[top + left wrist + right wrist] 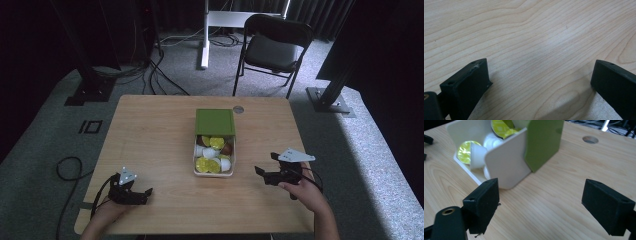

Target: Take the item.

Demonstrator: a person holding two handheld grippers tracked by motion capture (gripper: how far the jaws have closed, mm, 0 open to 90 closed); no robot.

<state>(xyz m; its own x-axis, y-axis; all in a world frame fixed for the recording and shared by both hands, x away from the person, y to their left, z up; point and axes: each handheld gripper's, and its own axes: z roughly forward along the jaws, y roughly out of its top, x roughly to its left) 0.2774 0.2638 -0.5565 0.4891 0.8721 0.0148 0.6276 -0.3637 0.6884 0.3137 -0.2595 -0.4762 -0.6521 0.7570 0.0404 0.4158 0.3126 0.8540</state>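
A white box (214, 172) with a green lid (215, 121) is seen near the middle of the wooden worktop (150, 135); the lid is slid toward the far end, so the near part of the box is left uncovered. Inside the box, small capsules (209, 164) with yellow-green foil tops and white bodies are piled, with a few brown ones among them. The left gripper (146, 193) is held low over the worktop, well to the near left of the box, its jaws spread wide with bare wood between them. The right gripper (266, 166) is held to the right of the box, near its open end, jaws likewise wide apart and nothing gripped. In the right gripper view the box (506, 165) lies just beyond one jaw. A round hole (238, 109) is set in the worktop just beyond the lid. A black chair (272, 47) stands on the floor beyond the box.
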